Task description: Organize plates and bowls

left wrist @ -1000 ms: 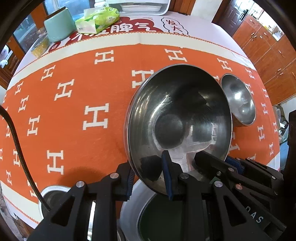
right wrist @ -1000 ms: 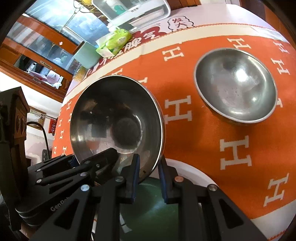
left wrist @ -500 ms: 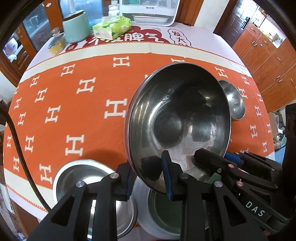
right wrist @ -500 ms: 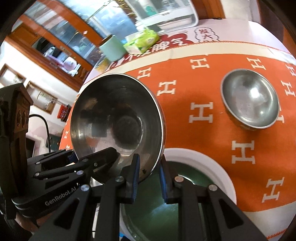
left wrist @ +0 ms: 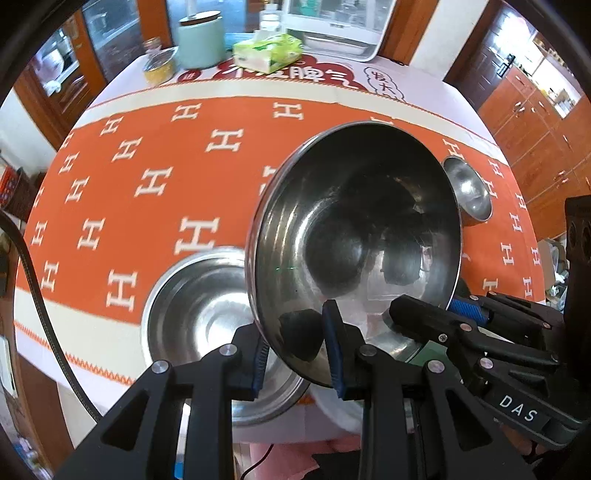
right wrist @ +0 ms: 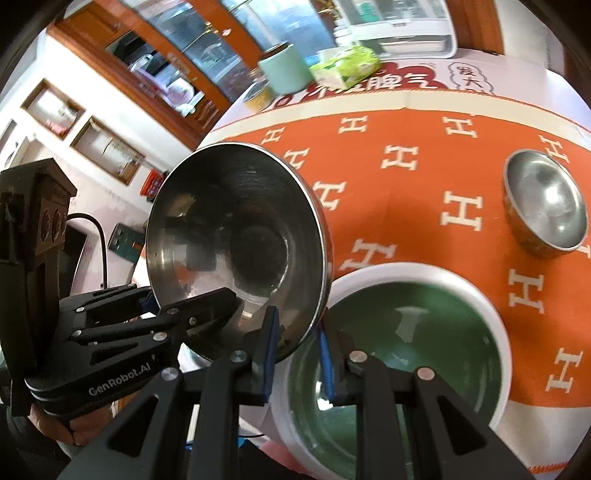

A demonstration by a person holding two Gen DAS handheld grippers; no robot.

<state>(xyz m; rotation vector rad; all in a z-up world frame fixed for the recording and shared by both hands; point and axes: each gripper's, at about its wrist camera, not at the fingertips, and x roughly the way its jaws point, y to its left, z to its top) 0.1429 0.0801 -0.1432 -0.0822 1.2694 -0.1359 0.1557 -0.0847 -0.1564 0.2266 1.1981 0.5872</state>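
A large steel bowl (left wrist: 354,236) hangs tilted above the orange tablecloth, held by its near rim. My left gripper (left wrist: 297,354) is shut on that rim, one pad inside and one outside. My right gripper (right wrist: 295,343) is shut on the same rim of the large steel bowl (right wrist: 236,240), a little further round. Each gripper shows in the other's view: the right gripper (left wrist: 432,306) and the left gripper (right wrist: 188,295). Below lie a second steel bowl (left wrist: 199,314), a white bowl with a green inside (right wrist: 399,362) and a small steel bowl (right wrist: 543,206).
At the table's far edge stand a mint canister (left wrist: 201,40), a green tissue pack (left wrist: 267,53), a small yellow jar (left wrist: 159,68) and a white tray (left wrist: 332,29). The table's front edge runs just under the grippers. Wooden cabinets stand to the right.
Both grippers have risen and drawn back with the large bowl still gripped. The table looks farther off, and the second steel bowl has come fully into the left wrist view.
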